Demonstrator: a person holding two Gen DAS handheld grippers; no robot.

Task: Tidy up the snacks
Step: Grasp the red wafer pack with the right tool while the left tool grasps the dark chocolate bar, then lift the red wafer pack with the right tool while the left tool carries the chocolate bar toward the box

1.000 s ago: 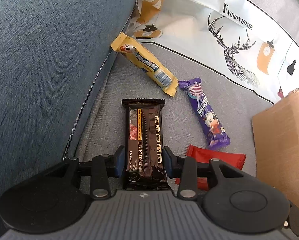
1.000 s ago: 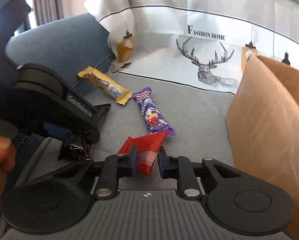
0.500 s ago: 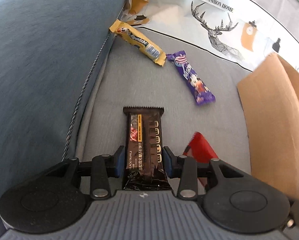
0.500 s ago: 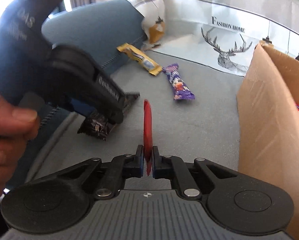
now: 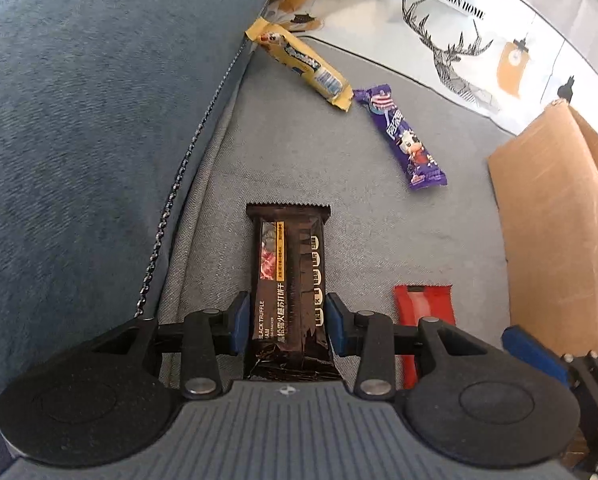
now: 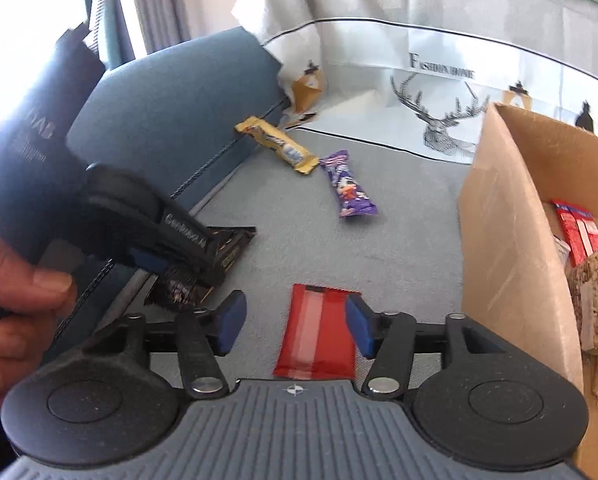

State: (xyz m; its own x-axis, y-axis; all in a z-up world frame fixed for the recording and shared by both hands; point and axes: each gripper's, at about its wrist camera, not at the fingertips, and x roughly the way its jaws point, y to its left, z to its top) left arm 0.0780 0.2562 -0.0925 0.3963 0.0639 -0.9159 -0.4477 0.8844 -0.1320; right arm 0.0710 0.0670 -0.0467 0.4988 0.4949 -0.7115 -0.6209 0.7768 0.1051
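My left gripper [image 5: 286,326] is shut on a dark brown black-truffle cracker bar [image 5: 289,280], held above the grey sofa seat [image 5: 359,224]; it also shows in the right wrist view [image 6: 219,252]. My right gripper [image 6: 295,328] is open, its blue pads either side of a red snack packet [image 6: 319,332] that lies flat on the seat. The red packet also shows in the left wrist view [image 5: 425,312]. A yellow bar [image 5: 299,62] and a purple bar [image 5: 405,140] lie farther back on the seat.
An open cardboard box [image 6: 511,216] stands at the right, with red packets [image 6: 579,228] and other snacks inside. The blue sofa armrest [image 5: 79,120] rises at the left. A white deer-print cloth [image 5: 459,40] covers the back.
My right gripper has opened and let go of the red packet, which now lies flat on the seat. My left gripper still holds the dark bar.
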